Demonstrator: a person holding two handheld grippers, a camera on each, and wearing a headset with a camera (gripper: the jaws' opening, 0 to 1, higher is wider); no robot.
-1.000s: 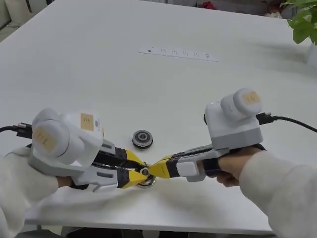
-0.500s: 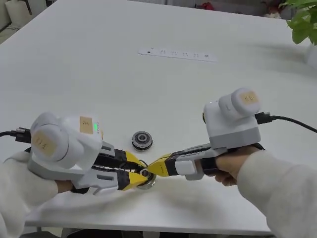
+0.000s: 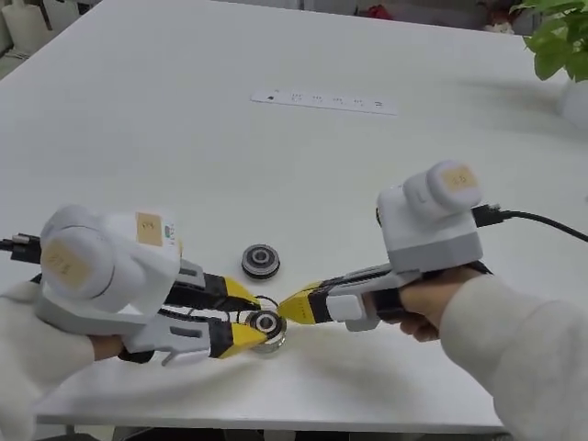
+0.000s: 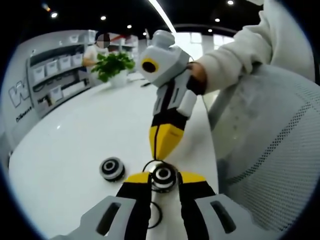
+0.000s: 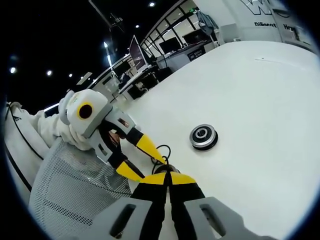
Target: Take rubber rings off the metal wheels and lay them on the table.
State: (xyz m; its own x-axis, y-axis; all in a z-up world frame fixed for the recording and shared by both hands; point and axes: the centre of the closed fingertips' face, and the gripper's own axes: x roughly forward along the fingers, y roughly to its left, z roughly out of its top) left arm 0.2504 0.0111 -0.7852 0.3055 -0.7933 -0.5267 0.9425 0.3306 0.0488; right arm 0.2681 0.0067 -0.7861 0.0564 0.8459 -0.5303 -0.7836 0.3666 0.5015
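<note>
At the near edge of the white table (image 3: 276,175), the left gripper (image 3: 252,318) has its yellow-tipped jaws drawn narrow around a small silver metal wheel (image 3: 267,323), one tip on each side. The wheel sits low over the tabletop; whether it touches the surface cannot be told. The right gripper (image 3: 287,309) meets it from the opposite side, jaws pressed together on a thin black rubber ring (image 3: 265,300). In the left gripper view the ring shows as a loop standing out from the wheel's rim up to the right gripper's yellow tips. Just beyond the grippers, a second metal wheel with a black rubber rim (image 3: 261,261) lies flat on the table, apart from both. A long white power strip (image 3: 323,101) lies well back on the table.
</note>
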